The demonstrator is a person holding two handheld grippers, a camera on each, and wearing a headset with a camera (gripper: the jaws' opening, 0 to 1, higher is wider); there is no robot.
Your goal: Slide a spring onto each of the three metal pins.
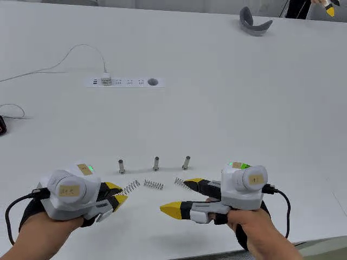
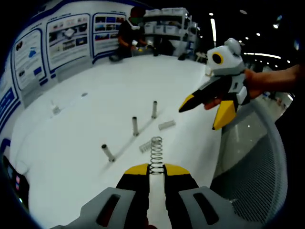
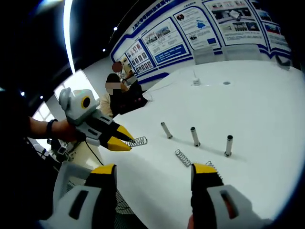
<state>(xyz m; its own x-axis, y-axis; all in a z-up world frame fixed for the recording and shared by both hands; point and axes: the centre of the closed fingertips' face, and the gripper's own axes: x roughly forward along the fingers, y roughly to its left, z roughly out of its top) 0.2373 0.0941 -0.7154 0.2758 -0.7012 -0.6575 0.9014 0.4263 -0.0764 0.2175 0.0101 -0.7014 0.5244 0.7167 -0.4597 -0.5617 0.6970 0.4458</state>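
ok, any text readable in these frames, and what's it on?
Nothing can be read.
On the left gripper, the left label: marks too small to read.
On the right gripper, the right label: too small to read.
The wall posters: print blurred.
The power strip: no legible marking.

A lab or demonstration hall, by the look of it; a broad white surface [image 1: 227, 97] carries a power strip [image 1: 124, 82]; blue-bordered poster boards [image 3: 164, 40] line the wall; strip lights [image 2: 213, 28] run overhead; other people [image 3: 119, 93] are at its far edge.
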